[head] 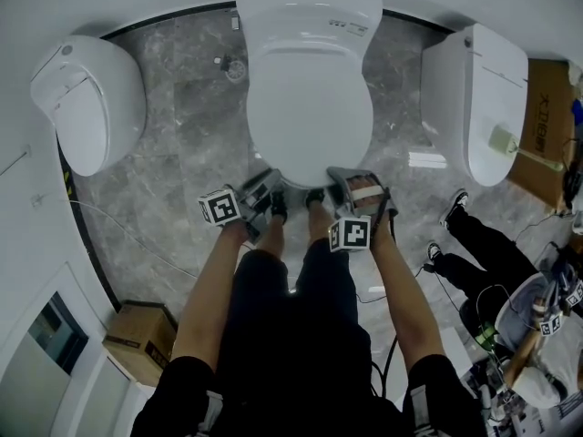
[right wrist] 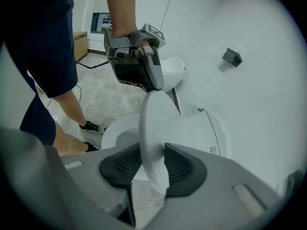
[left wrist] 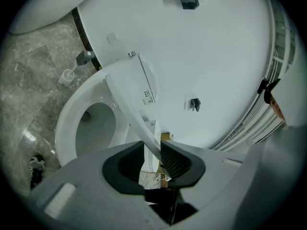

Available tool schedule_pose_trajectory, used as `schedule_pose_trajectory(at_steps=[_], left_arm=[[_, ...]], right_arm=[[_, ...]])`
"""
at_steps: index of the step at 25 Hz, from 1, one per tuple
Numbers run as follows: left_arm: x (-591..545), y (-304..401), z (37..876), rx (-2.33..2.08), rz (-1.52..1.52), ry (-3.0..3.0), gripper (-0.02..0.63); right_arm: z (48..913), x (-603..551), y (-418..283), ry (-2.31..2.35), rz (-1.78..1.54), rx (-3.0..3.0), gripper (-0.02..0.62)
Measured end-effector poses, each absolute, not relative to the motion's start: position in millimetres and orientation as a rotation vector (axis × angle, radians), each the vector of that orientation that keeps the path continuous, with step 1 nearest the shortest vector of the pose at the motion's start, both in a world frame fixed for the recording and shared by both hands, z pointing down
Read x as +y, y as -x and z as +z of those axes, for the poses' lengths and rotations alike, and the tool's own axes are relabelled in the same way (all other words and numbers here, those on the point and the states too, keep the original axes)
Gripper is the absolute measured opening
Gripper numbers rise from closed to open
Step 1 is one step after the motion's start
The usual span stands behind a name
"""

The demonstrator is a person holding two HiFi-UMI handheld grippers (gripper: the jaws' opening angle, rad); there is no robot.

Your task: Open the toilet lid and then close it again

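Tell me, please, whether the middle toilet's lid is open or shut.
Partly open: the lid stands tilted up off the seat, the bowl showing beneath, its front edge clamped in the right gripper.

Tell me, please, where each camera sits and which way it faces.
Head view: on the person's head, facing steeply down at the white oval plastic toilet lid and grey marble floor; both forearms and legs show.
Left gripper view: on the left hand-held gripper, looking along its jaws, which straddle the lid's edge, towards the white ceramic bowl.
Right gripper view: on the right hand-held gripper, jaws clamping the lid, facing the person's forearm and legs.
Shared: both gripper views show lid and bowl.
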State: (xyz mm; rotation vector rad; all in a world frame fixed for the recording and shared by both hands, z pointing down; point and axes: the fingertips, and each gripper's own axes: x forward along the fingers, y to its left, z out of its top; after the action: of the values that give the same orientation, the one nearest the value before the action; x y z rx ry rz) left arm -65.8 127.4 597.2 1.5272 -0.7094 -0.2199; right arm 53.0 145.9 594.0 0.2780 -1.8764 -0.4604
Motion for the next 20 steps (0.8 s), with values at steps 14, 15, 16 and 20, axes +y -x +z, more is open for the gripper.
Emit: schedule_pose_trajectory(at_steps=[14,15,16,20], left_arm=[[96,68,558,-0.780,-0.099,-1.687,0.135],[94,69,555,-0.789,-0.097,-1.694,0.137],[92,69,553,-0.798,-0.093,-1.702,0.140],[85,68,542,-0.841,-0.059,-1.746,0.144]], right_arm=[[556,111,-49,-0.333,-0.386,-1.946,0.124],[554,108,-48,-0.334,-0.385,-1.953,0.124],[552,106,-48,-0.336,-0.385,-1.962,0.121],[547,97,-49,-0.346,-0.385,-2.005,0.117]])
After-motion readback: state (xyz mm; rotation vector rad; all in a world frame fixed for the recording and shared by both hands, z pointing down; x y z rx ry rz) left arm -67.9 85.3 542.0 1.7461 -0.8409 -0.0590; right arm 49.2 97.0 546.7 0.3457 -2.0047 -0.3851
